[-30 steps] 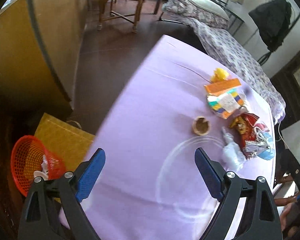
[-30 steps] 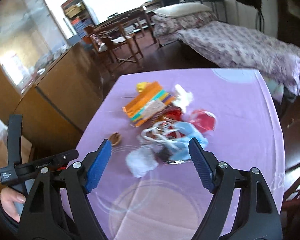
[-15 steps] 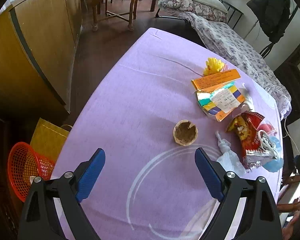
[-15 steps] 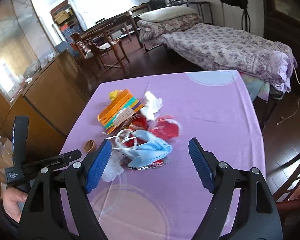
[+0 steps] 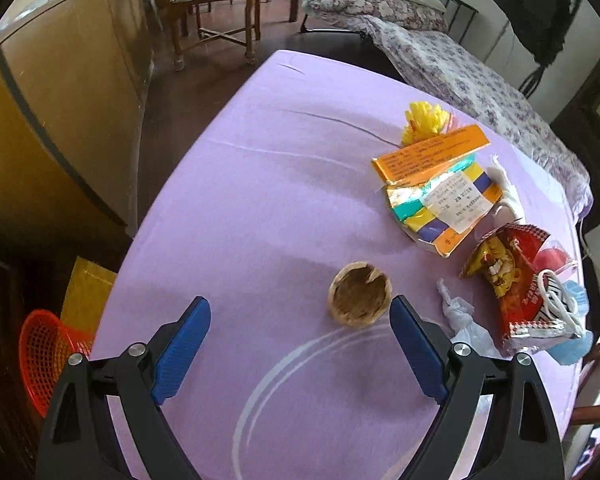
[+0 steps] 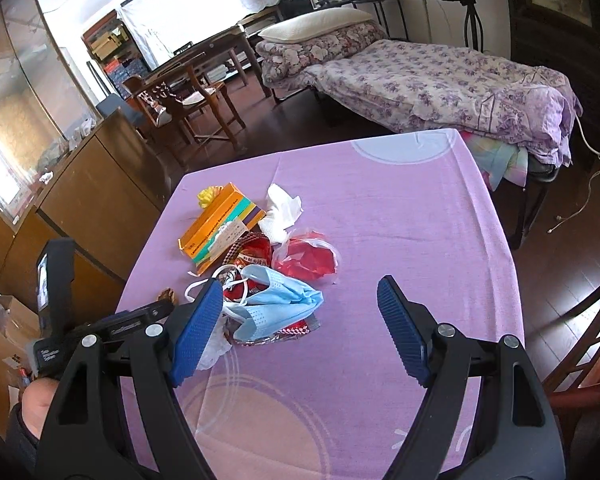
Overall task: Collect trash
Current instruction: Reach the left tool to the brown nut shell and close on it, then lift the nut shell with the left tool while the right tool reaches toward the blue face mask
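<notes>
Walnut shell by left tool's right finger

Walnut shell [image 5: 359,294] sits hollow side up on the purple bench [image 5: 260,200], just ahead of the left tool [image 5: 298,344], touching neither pad. Left tool spread wide, empty. Trash pile further right: snack bag [image 5: 512,280], orange box [image 5: 428,156]. Right tool [image 6: 300,324] spread, empty, blue mask [image 6: 276,300] just beyond its left finger. Red basket [image 5: 48,356] on the floor, left.
</notes>
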Demonstrator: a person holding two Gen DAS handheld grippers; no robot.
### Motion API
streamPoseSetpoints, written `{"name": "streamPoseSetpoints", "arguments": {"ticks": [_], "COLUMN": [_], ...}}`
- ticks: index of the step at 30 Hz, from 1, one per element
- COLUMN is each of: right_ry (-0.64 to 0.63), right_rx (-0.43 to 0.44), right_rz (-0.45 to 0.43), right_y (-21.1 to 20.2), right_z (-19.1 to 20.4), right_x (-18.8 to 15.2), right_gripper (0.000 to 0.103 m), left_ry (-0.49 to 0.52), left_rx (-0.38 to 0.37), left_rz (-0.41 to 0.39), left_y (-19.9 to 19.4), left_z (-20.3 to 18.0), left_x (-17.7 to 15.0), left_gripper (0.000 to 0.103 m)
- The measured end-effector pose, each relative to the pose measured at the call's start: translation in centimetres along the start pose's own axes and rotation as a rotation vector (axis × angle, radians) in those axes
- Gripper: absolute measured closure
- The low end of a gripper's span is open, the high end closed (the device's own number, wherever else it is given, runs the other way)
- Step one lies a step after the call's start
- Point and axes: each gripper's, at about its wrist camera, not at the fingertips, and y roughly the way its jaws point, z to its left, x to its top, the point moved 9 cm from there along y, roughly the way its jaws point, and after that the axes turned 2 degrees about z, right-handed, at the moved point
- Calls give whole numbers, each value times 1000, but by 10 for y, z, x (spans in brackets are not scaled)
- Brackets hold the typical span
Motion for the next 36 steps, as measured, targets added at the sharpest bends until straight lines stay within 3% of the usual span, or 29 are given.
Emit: {"name": "streamPoseSetpoints", "arguments": {"ticks": [4, 9, 10, 12, 14, 17, 25, 34, 36], "right_ry": [2, -6, -10, -16, -16, -15, -18, -98, -120], "right_rx": [-2, -5, -6, -8, -9, -7, -33, -36, -26], "right_rz": [1, 10, 10, 10, 9, 4, -5, 44, 53], "right_y": [0, 3, 3, 4, 4, 3, 4, 21, 26], "right_z": [-1, 0, 1, 2, 3, 3, -2, 11, 19], "right_x": [0, -3, -3, -3, -3, -3, -1, -13, -15], "right_gripper": [26, 26, 26, 26, 26, 26, 26, 27, 38], "left_ry": [56, 152, 171, 192, 202, 188, 33, 77, 79], "left_rx": [27, 65, 64, 40, 18, 1, -79, -122, -128], "left_rz": [-16, -72, -82, -89, -82, -69, -76, -38, -38], "left_y": [7, 7, 6, 4, 3, -1, -19, -15, -15], "left_z": [-9, -19, -22, -26, -28, -23, 9, -8, -9], "left_x": [5, 9, 9, 8, 5, 0, 1, -3, -4], "left_gripper": [16, 28, 35, 61, 74, 74, 74, 74, 74]}}
